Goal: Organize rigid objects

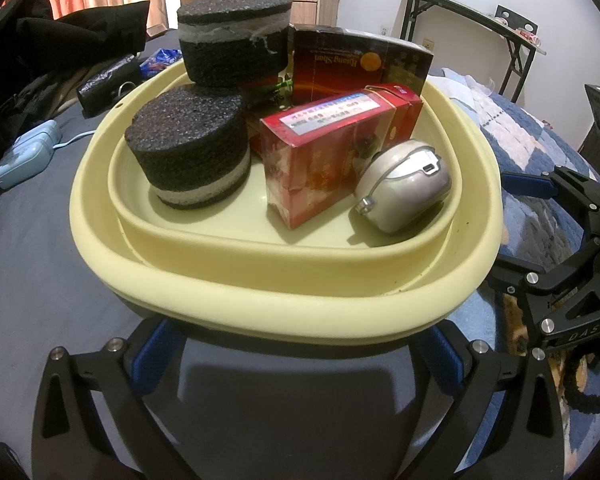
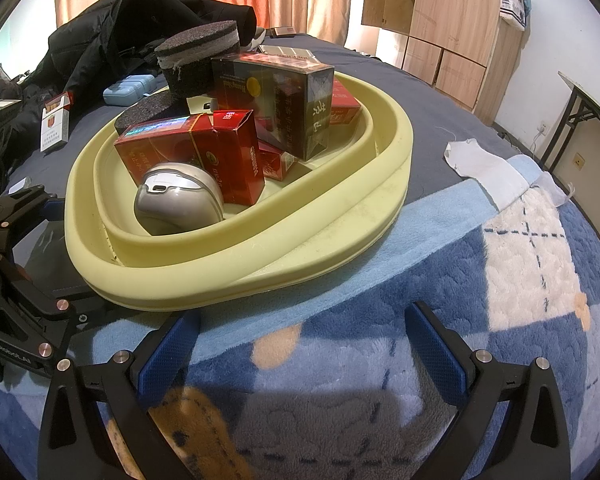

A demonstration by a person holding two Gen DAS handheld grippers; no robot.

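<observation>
- My left hand-held gripper (image 1: 296,356) was spread open and empty at the near rim of the basin (image 1: 260,300) on the bed.
- My right hand-held gripper (image 2: 300,344) was open too, over the blanket (image 2: 480,280).
- Foam pucks (image 1: 188,148), boxes (image 1: 324,152) and a mouse (image 1: 404,188) sat inside.
- Filling looked nearly done; I judged the cigarette pack (image 2: 54,124) beyond needed fetching next.

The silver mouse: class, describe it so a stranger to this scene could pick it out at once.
Find the pale yellow basin resting on the bed. Inside it, at the corner beside the upright red box, lies the silver mouse. It is the only rounded, shiny grey thing there; its neighbours are red or dark cartons and black foam discs.
</observation>
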